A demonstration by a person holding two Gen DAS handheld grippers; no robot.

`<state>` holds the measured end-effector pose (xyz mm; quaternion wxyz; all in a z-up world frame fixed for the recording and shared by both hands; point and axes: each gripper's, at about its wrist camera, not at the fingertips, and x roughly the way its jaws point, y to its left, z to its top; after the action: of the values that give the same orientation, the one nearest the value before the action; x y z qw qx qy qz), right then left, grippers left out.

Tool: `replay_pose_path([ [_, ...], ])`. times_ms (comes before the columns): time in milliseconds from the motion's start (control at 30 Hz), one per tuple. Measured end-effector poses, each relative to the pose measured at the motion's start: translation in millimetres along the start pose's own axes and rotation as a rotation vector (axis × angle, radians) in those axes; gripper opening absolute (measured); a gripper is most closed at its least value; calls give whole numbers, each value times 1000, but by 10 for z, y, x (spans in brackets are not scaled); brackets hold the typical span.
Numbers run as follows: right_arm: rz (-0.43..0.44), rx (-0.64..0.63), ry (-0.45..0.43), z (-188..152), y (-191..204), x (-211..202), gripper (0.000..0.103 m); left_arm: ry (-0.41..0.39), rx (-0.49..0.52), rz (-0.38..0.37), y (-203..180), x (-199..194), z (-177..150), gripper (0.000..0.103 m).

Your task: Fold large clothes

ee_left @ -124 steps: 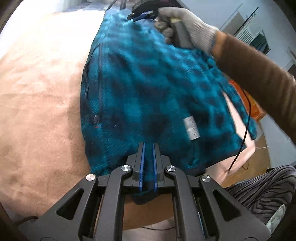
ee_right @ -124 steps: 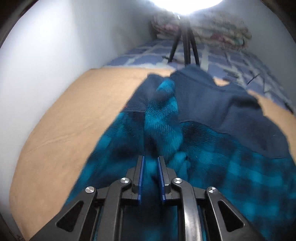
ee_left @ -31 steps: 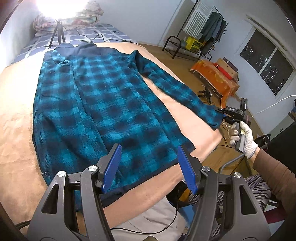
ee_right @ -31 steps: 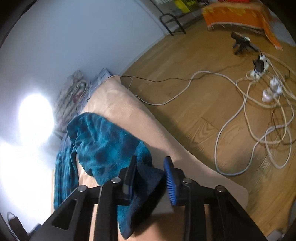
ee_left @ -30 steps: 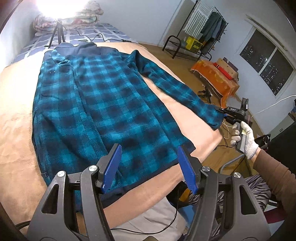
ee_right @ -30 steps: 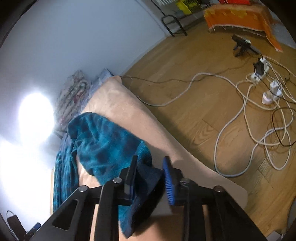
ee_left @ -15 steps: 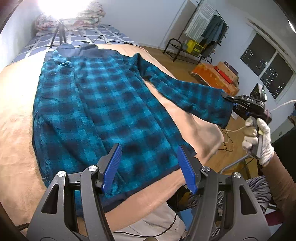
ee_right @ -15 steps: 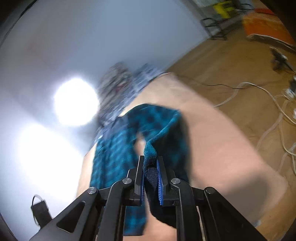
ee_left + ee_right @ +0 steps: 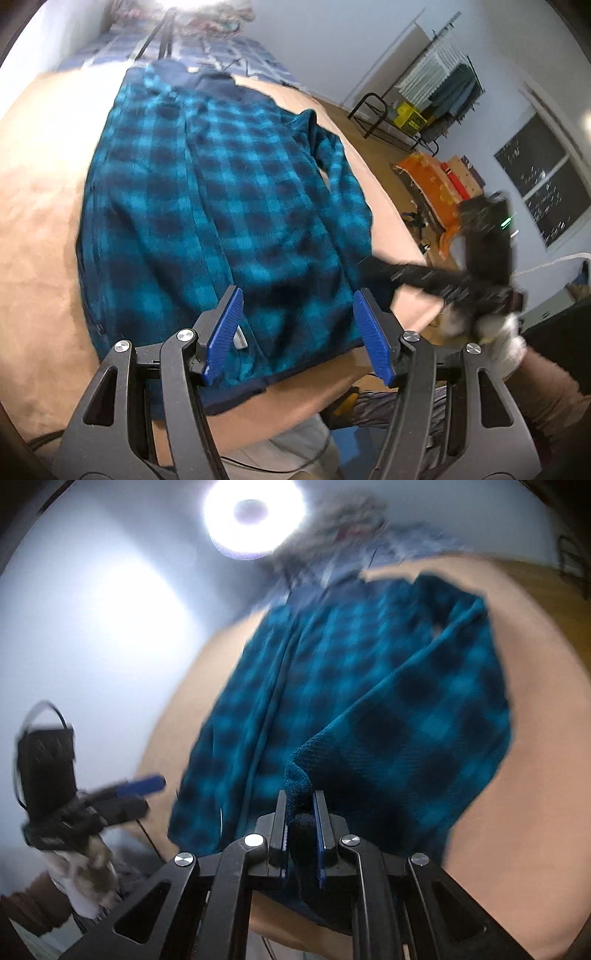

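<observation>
The plaid jacket (image 9: 221, 221) lies front-up on the tan blanket (image 9: 40, 229), filling the centre of the left wrist view, collar toward the top of the frame and hem at the bottom.

Right gripper (image 9: 301, 812): pressed together on the cuff of the sleeve (image 9: 424, 731). Dark cuff fabric bulges between the blue pads at lower centre of the right wrist view. The sleeve runs from there up to the shoulder at upper right and is lifted over the body of the jacket. In the left wrist view the same sleeve lies along the right edge of the jacket, with the right gripper blurred at right centre.

Left gripper (image 9: 297, 332): spread wide, nothing between the pads. It hangs above the hem at lower centre of its own view, not touching the cloth as far as can be seen.

Progress, as judged: early. One sleeve is partly brought in and not yet released. The other sleeve, the side folds and the lengthwise fold of the body appear outstanding. Both views are motion-blurred, so fine creases cannot be assessed.
</observation>
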<state>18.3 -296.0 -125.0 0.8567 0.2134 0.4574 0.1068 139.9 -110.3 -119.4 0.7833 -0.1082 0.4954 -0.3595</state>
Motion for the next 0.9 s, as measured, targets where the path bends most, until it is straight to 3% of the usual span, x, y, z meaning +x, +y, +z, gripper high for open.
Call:
replay_pose_path([
  [67,4,-20,74,-125,32,281,10,21,-36,-25,50,47,-28,64],
  [200,19,-42,159,-197,70,452,31,51,-50,-50,12,177,-61,64],
  [367,56,-35,110,-50,-13,129,34,104,-78,-97,-40,457,-45,64],
  [600,-33,28,18,394,-389,-87,35,174,-161,-81,62,897,21,64],
  [800,-112,74,-46,957,-812,-168,42,266,-312,-94,179,1277,-45,64],
  [867,-132,86,-60,1180,-970,-178,42,268,-285,-90,130,1319,-51,52],
  [900,-146,87,-66,1294,-1047,-170,44,279,-270,-97,101,1342,-53,28],
])
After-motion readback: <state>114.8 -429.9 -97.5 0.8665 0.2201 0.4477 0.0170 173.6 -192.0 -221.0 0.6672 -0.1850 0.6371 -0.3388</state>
